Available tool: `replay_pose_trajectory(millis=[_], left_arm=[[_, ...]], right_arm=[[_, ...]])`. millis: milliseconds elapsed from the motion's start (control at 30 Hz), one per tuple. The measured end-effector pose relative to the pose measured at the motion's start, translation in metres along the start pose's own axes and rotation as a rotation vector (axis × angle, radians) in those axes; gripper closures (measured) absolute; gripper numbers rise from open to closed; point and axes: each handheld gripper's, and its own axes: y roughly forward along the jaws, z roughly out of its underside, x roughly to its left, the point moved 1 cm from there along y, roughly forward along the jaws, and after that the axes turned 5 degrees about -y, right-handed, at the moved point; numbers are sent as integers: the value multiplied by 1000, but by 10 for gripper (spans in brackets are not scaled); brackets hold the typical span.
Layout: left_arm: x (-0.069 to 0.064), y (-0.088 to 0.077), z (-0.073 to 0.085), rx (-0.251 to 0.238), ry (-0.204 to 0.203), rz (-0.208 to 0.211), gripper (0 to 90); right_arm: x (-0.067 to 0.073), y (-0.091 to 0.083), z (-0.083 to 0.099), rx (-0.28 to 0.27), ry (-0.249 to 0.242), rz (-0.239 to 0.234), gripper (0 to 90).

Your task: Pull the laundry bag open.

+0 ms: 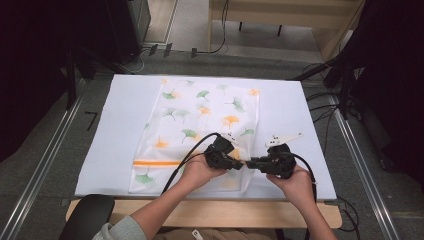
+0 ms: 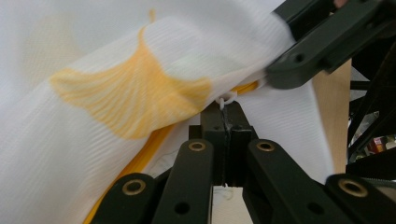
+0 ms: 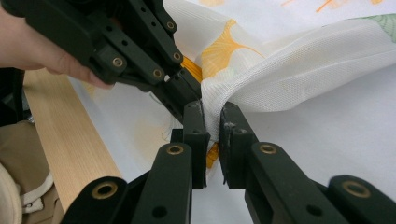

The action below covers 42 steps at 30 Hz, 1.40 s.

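Mesh bag (image 1: 200,125), lying flat on the white table (image 1: 120,125), looks light, soft and floppy, so its 2 holds suit: left gripper (image 2: 225,105) clamped on the zipper pull (image 2: 226,98), right gripper (image 3: 212,122) pinching fabric beside it.

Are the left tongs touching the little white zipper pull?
Touching. The left gripper view shows the left tongs shut on the zipper pull, pinched at their tips.

A big white table (image 1: 120,125) holds a thin white bag (image 1: 200,120) with green and orange leaves, lying flat near the middle.
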Motion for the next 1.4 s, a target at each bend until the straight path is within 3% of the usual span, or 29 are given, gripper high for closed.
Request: replay_pose_trajectory(millis=[267, 900, 1133, 1167, 1400], left_arm=[[16, -9, 9, 1, -42, -18, 900], [17, -11, 10, 13, -44, -13, 900], [21, -15, 11, 16, -70, -23, 900], [23, -16, 11, 16, -62, -23, 900], [39, -30, 23, 24, -105, -49, 900]], right_arm=[[-5, -5, 3, -8, 8, 5, 842], [-3, -3, 3, -5, 0, 10, 840], [-2, -4, 2, -6, -2, 10, 842], [-3, -4, 3, -6, -2, 11, 842], [-6, -6, 4, -7, 5, 13, 841]])
